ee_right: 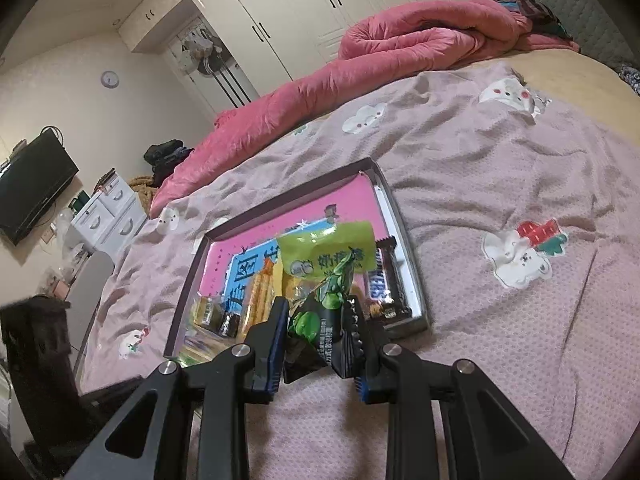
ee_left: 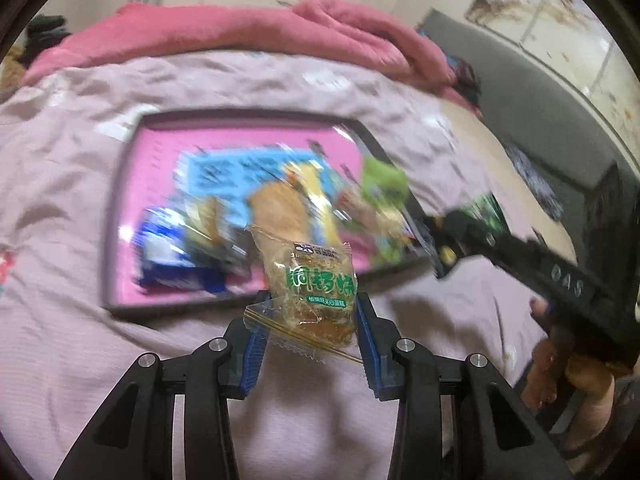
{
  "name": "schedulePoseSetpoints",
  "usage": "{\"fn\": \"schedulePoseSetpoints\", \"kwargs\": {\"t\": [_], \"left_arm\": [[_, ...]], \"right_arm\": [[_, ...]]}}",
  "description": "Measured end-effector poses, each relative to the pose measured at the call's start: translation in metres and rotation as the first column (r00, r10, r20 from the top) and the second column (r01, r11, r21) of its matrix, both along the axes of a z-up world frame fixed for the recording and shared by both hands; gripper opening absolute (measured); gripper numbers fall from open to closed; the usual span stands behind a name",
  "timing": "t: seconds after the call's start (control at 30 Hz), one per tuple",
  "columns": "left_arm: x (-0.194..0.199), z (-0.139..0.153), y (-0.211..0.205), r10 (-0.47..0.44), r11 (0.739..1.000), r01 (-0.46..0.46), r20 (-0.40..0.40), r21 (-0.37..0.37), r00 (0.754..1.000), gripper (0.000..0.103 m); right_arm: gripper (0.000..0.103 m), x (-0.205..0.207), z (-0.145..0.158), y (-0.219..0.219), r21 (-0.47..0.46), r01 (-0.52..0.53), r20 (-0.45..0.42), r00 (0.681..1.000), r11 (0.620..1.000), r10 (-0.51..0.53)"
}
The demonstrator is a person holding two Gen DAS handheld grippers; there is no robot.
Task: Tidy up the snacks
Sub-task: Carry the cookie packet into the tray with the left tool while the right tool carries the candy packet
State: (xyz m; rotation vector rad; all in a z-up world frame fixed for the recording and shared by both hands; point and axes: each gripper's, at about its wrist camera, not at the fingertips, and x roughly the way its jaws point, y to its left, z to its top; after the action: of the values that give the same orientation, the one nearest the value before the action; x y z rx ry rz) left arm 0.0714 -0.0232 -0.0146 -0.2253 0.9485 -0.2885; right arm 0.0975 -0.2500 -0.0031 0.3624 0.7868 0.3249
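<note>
Above the tray [ee_right: 400, 216], I hold a snack in each gripper.
My left gripper [ee_left: 310, 320] pinches a clear-wrapped cake [ee_left: 316, 280]; my right gripper [ee_right: 320, 328] pinches a green packet [ee_right: 320, 320]. I judge both should be lowered slowly into bare pink floor, beside the chocolate bar [ee_right: 380, 284] and lime pouch [ee_right: 328, 248].

Soft, even indoor light fills both views, with no hard shadows. The left wrist view is heavily motion-blurred: the tray [ee_left: 120, 208] and its snacks smear (only the held cake packet [ee_left: 316, 284] at frame centre reads sharp). The right wrist view is crisp. Glare streaks the wardrobe doors [ee_right: 280, 12] at upper centre. Fisheye bending and dark vignetting ring all corners.
</note>
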Motion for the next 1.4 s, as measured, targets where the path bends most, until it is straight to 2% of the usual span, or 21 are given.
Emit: {"fn": "schedulePoseSetpoints", "kwargs": {"t": [0.13,0.27,0.4,0.63,1.03,1.27,1.4], "left_arm": [[0.007,0.012,0.035,0.092,0.995,-0.093,0.036,0.024,0.995,0.043],[0.019,0.011,0.065,0.167,0.985,-0.169,0.051,0.044,0.985,0.043],[0.03,0.006,0.077,0.188,0.979,-0.192,0.063,0.068,0.98,0.043],[0.041,-0.009,0.079,0.189,0.979,-0.192,0.044,0.071,0.981,0.043],[0.045,-0.016,0.076,0.186,0.98,-0.187,0.032,0.069,0.982,0.043],[0.046,-0.019,0.078,0.195,0.978,-0.196,0.026,0.07,0.981,0.043],[0.046,-0.021,0.078,0.195,0.978,-0.196,0.022,0.071,0.981,0.043]], "right_arm": [[0.028,0.005,0.006,0.008,-0.003,-0.01,0.019,1.0,1.0,0.01],[0.028,0.012,0.009,0.017,-0.011,-0.018,0.034,0.999,1.0,0.018],[0.028,0.017,0.007,0.024,-0.02,-0.02,0.031,0.999,1.0,0.02],[0.028,0.022,0.001,0.031,-0.051,-0.036,0.018,0.999,0.998,0.037],[0.028,0.029,-0.005,0.045,-0.085,-0.059,0.007,0.998,0.995,0.06],[0.028,0.033,-0.007,0.052,-0.156,-0.051,0.012,0.999,0.987,0.053],[0.028,0.035,-0.012,0.053,-0.166,-0.054,-0.007,0.999,0.985,0.053]]}}
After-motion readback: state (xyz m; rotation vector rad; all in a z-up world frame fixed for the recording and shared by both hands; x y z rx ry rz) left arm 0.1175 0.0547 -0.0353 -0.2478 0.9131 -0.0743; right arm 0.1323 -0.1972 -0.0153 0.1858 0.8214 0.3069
